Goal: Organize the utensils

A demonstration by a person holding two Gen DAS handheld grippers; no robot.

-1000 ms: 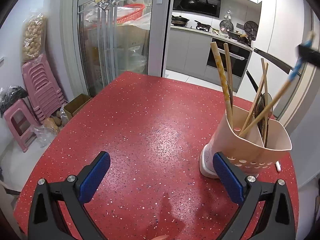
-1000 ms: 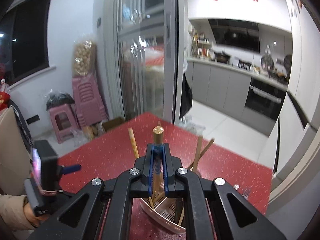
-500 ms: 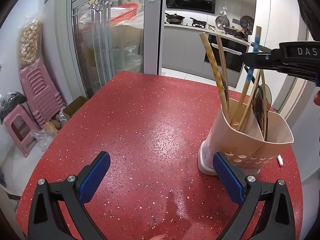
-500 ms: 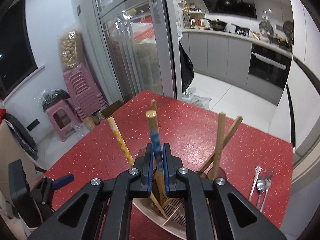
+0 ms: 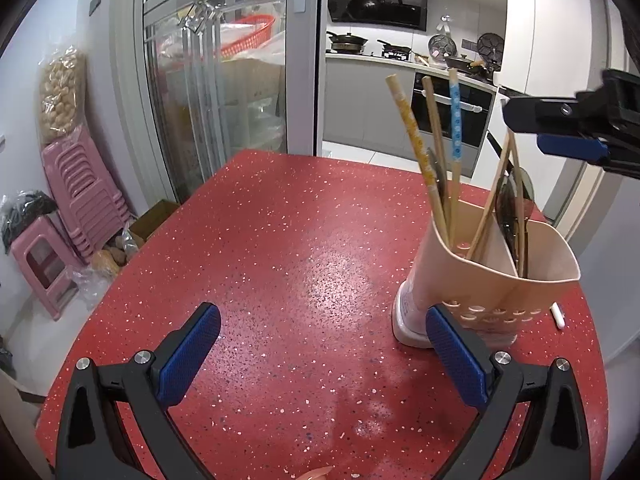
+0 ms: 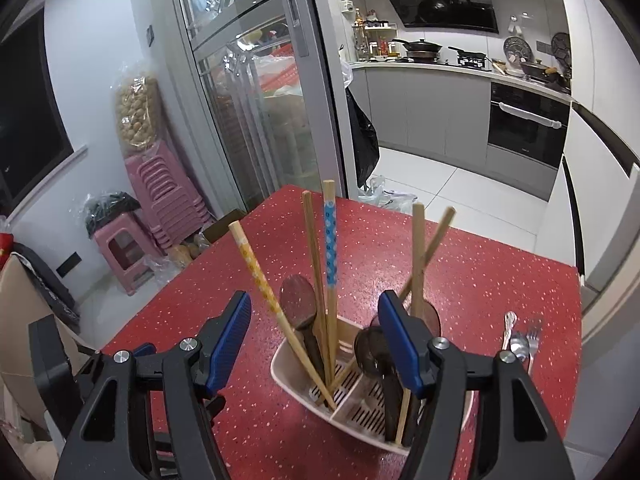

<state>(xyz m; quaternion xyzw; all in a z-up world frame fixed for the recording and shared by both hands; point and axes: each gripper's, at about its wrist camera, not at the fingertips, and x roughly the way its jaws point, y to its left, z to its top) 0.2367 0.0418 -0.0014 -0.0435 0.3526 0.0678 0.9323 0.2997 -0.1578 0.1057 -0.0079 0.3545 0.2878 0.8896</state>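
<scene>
A red speckled table (image 5: 280, 248) stands by a glass sliding door (image 5: 216, 92), with a kitchen beyond. On it the beige utensil holder (image 5: 492, 280) keeps chopsticks and spoons upright, beside the wide-open, empty left gripper (image 5: 320, 352). Only the right wrist view shows the metal cutlery (image 6: 520, 336) lying past the holder, under the wide-open, empty right gripper (image 6: 316, 336).

Utensil holder (image 6: 288, 364) base hidden behind right gripper's fingers (image 6: 400, 344).
</scene>
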